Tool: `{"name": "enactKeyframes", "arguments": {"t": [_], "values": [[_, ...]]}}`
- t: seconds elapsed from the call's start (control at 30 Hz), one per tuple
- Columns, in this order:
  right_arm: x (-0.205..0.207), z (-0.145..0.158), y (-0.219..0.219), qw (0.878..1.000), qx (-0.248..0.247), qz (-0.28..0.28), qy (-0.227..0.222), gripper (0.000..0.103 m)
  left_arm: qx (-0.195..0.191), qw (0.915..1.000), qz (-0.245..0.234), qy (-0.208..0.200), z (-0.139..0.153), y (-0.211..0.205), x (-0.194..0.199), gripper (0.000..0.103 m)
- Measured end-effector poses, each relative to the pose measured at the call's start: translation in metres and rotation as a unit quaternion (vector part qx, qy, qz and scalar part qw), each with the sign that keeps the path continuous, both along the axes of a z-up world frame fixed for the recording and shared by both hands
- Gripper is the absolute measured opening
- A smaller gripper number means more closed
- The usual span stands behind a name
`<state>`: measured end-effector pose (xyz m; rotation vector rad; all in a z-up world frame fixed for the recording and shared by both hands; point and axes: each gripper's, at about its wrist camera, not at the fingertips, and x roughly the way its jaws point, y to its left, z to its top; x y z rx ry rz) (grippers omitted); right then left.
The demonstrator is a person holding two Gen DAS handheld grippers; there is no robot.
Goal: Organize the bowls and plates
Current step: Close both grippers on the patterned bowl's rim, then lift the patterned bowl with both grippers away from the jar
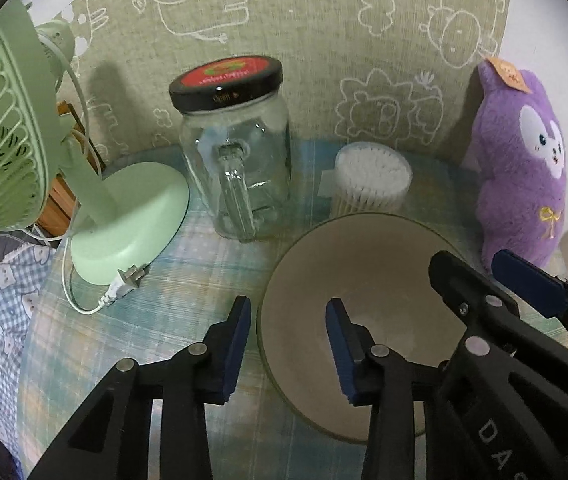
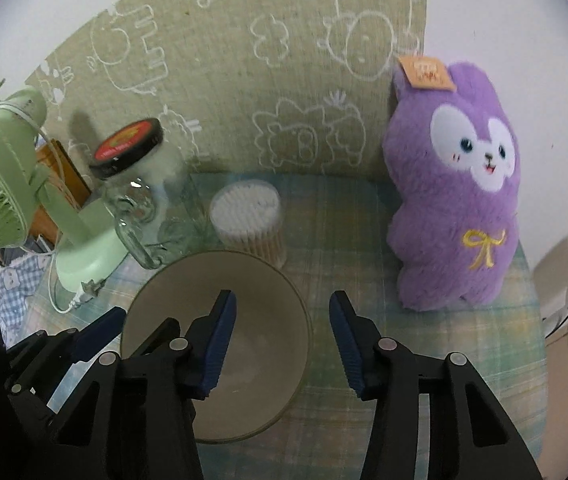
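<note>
A beige bowl [image 1: 364, 276] stands upright on the plaid tablecloth; it also shows in the right wrist view [image 2: 259, 300]. My left gripper [image 1: 288, 340] is open, its jaws astride the bowl's left rim, one finger outside and one inside. My right gripper [image 2: 281, 338] is open, its jaws astride the bowl's right rim. The right gripper also shows in the left wrist view [image 1: 496, 284], at the bowl's right side. No plate is in view.
Behind the bowl stand a glass jar with a black lid [image 1: 235, 160], a tub of cotton swabs [image 1: 372, 184], a green desk fan [image 1: 7, 140] with its plug [image 1: 123, 284] on the cloth, and a purple plush rabbit [image 2: 460, 200] at the right.
</note>
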<state>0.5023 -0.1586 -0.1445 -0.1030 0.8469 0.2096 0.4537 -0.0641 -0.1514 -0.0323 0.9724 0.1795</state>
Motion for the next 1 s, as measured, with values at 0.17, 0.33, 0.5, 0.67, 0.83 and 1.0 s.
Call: {"name": "enactKeyframes", "arguments": {"t": [0.17, 0.33, 0.5, 0.67, 0.83, 1.0], "values": [[0.007, -0.012, -0.001, 1.000, -0.003, -0.007, 0.009, 0.042, 0.000, 1.0000, 0.000, 0.002, -0.008, -0.001, 0.003, 0.034], [0.013, -0.022, 0.001, 1.000, 0.003, -0.008, 0.024, 0.028, 0.009, 0.9999, 0.000, 0.004, -0.012, 0.000, 0.005, 0.028], [0.013, -0.025, 0.002, 1.000, -0.003, -0.011, 0.023, 0.026, 0.012, 0.9999, 0.001, 0.006, -0.015, 0.001, 0.005, 0.025], [0.015, -0.025, 0.002, 1.000, -0.008, -0.009, 0.024, 0.026, 0.013, 0.9999, -0.003, 0.002, -0.015, 0.001, 0.005, 0.025], [0.019, -0.031, 0.001, 0.999, -0.006, -0.007, 0.035, 0.026, 0.017, 0.9998, -0.006, 0.004, -0.018, 0.000, 0.007, 0.025], [0.020, -0.031, 0.000, 0.999, -0.004, -0.016, 0.040, 0.026, 0.010, 0.9999, -0.011, 0.006, -0.017, 0.002, 0.008, 0.025]]}}
